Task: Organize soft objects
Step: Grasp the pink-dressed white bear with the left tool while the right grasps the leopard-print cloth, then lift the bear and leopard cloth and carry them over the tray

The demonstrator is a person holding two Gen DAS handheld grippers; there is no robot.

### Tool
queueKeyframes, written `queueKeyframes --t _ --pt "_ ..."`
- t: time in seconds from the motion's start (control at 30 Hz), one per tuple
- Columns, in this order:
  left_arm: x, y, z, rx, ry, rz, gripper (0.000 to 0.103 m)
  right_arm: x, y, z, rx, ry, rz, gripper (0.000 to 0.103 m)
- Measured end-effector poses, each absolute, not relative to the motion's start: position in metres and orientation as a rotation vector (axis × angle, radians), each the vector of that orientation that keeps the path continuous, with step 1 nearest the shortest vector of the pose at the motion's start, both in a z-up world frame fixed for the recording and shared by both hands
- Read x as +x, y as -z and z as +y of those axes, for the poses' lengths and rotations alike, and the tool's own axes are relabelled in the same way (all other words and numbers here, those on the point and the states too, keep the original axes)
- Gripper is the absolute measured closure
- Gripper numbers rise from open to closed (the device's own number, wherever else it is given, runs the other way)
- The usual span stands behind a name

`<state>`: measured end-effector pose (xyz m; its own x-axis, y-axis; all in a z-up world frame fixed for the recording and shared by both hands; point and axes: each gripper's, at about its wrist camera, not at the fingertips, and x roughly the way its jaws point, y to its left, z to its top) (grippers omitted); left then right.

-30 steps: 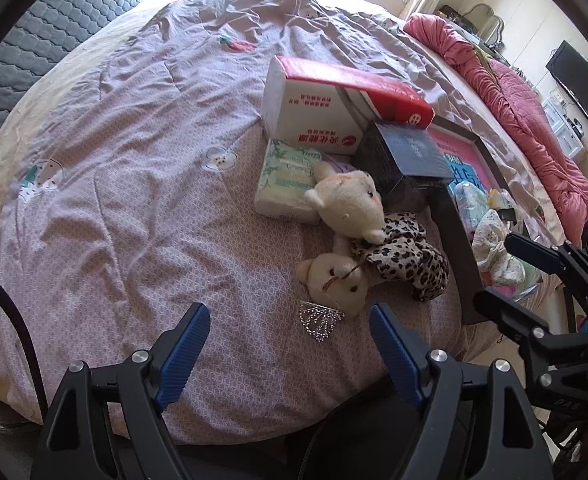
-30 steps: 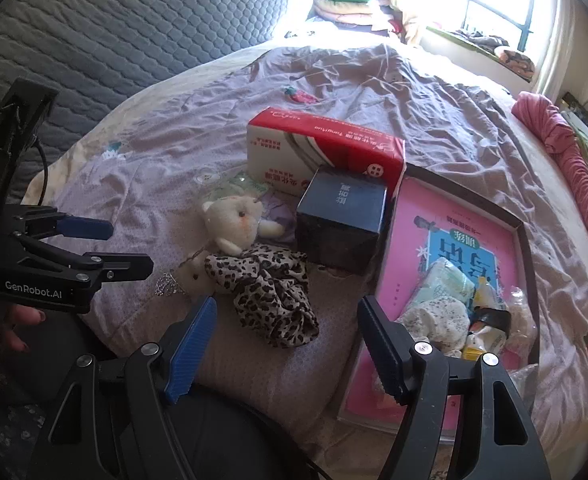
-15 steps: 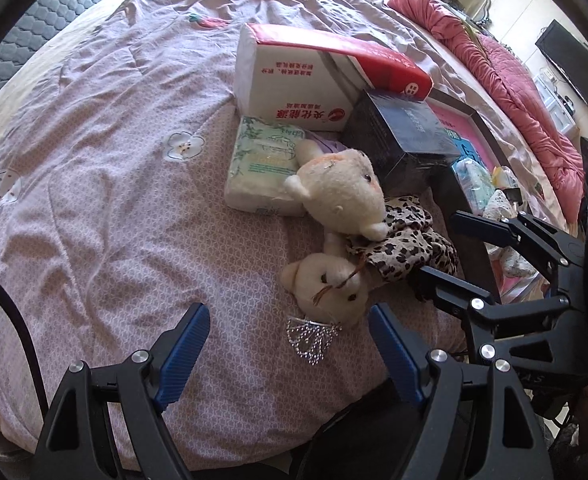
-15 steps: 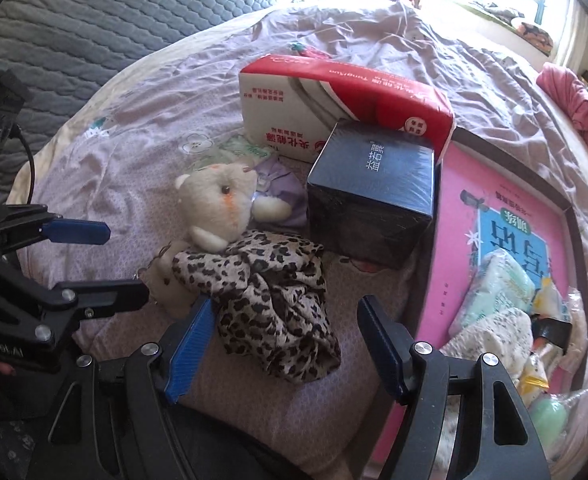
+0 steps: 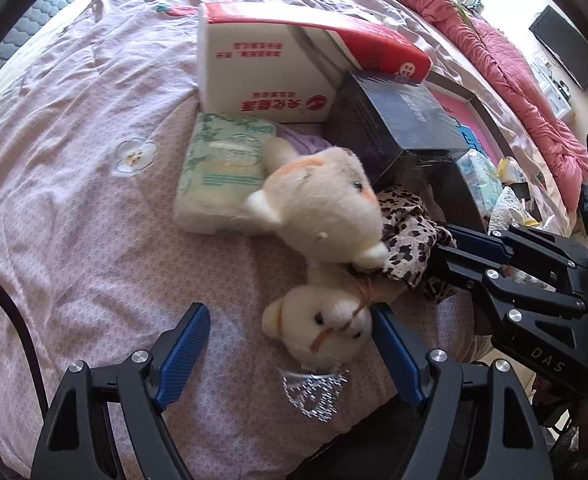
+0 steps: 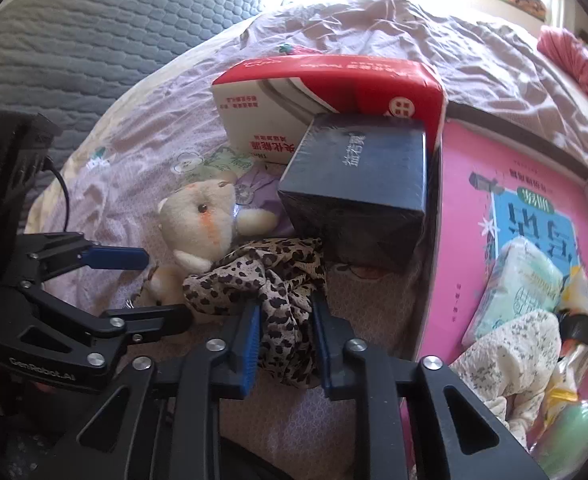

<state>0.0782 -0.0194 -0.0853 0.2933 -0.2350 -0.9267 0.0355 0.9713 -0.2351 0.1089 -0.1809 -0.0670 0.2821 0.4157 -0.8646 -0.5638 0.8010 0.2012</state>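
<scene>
A leopard-print cloth [image 6: 269, 272] lies bunched on the lilac bedspread, and my right gripper [image 6: 285, 304] is shut on its near end, both blue pads pressing into the fabric. The left wrist view shows the same grip on the cloth [image 5: 410, 236] from the side. A large cream plush toy [image 5: 326, 208] rests against the cloth. A small cream plush bear [image 5: 322, 320] lies between the fingers of my open left gripper [image 5: 287, 312], close to the right-hand finger. A silver tiara [image 5: 314, 392] sits just below the bear.
Behind the toys are a pale green tissue pack [image 5: 221, 172], a red-and-white box [image 5: 269, 76] and a dark blue box [image 5: 402, 128]. A pink-lined tray [image 6: 474, 200] on the right holds several packets and a floral cloth. The bed's edge is close below me.
Both grippers came down closer to the toys. The right gripper's jaws, wide before, closed on the leopard-print cloth. The left gripper stayed open and now brackets the small bear.
</scene>
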Motion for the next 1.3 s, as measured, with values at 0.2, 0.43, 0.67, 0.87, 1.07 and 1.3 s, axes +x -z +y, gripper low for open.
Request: queueKeyframes --t 0.2,0.43,0.67,0.87,1.07,1.3 --pt "0.084 0.09 -0.027 -0.247 0.241 1.256 0.028 0.105 0.054 -0.199 -0.108 -0.631 1.066 0.083" --pt "0.087 0.096 -0.035 -0.371 0.317 1.248 0.061 0.102 0.042 -0.215 -0.082 -0.602 1.046 0.083" --pt "0.077 0.085 -0.044 -0.359 0.319 1.232 0.065 0.101 0.03 -0.225 -0.049 -0.585 1.015 0.083" --pt "0.063 0.06 -0.054 -0.333 0.347 1.201 0.065 0.096 0.012 -0.233 -0.018 -0.583 0.97 0.083" --pt "0.056 0.035 -0.07 -0.288 0.355 1.175 0.065 0.09 -0.007 -0.242 0.001 -0.576 0.927 0.083" --pt "0.051 0.003 -0.083 -0.231 0.355 1.12 0.065 0.083 -0.026 -0.253 0.017 -0.566 0.88 0.083"
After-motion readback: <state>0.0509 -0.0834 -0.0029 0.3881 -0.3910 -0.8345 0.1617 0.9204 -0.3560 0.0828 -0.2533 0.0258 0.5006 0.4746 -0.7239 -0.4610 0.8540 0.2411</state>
